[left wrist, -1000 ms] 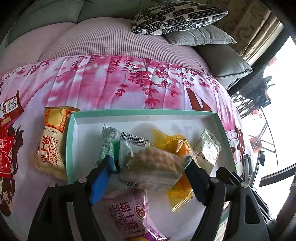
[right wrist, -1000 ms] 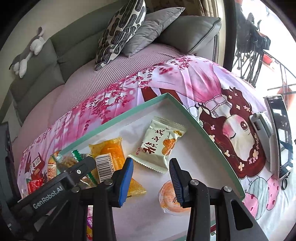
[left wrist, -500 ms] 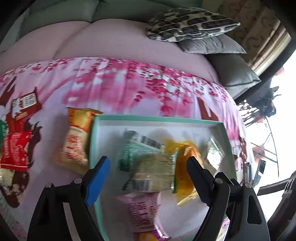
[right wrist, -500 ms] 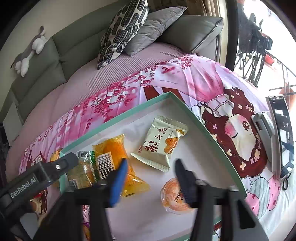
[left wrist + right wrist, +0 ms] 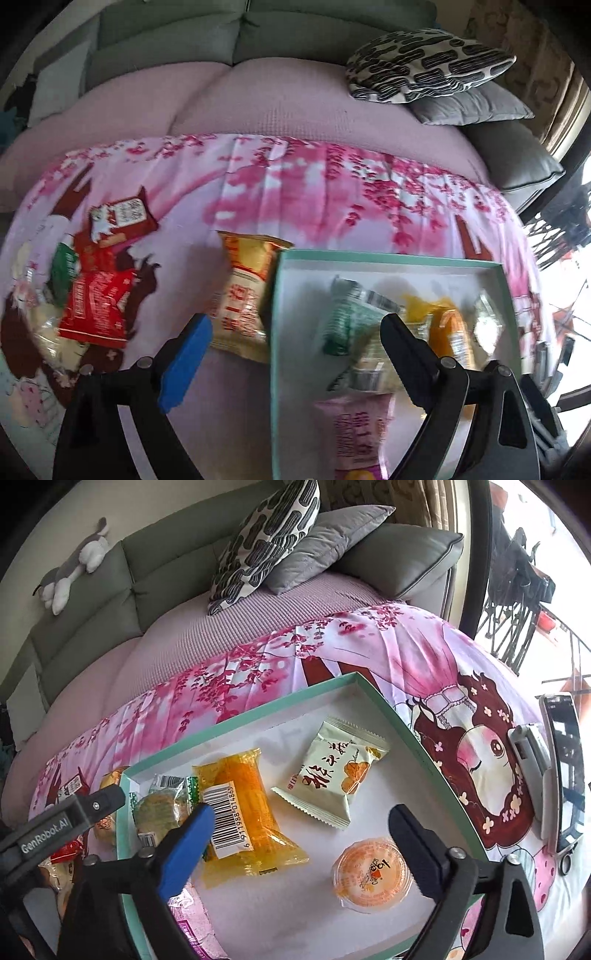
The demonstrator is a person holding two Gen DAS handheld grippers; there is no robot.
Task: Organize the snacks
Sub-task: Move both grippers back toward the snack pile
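A white box with a teal rim [image 5: 388,256] [image 5: 406,727] lies on a pink cloth. In it are a green cookie packet [image 5: 347,321] [image 5: 162,805], an orange packet [image 5: 443,325] [image 5: 240,812], a cream packet [image 5: 332,775], an orange jelly cup [image 5: 371,871] and a pink packet [image 5: 354,432]. My left gripper [image 5: 295,354] hovers over the box's left rim, jaws opening, nothing gripped. My right gripper [image 5: 303,849] hangs above the box floor, jaws opening and empty, with the jelly cup under its right finger. A yellow packet [image 5: 243,306] lies just outside the box.
Red packets [image 5: 96,310] and a brown-red one [image 5: 122,218] lie on the cloth to the left. A phone [image 5: 561,775] and a small white device [image 5: 528,749] rest on the cloth at right. Sofa cushions [image 5: 424,70] and a plush toy [image 5: 74,565] sit behind.
The left gripper let go of the green cookie packet, which now lies in the box, and swung left toward the box's edge. The right gripper's jaws spread from narrow to wide.
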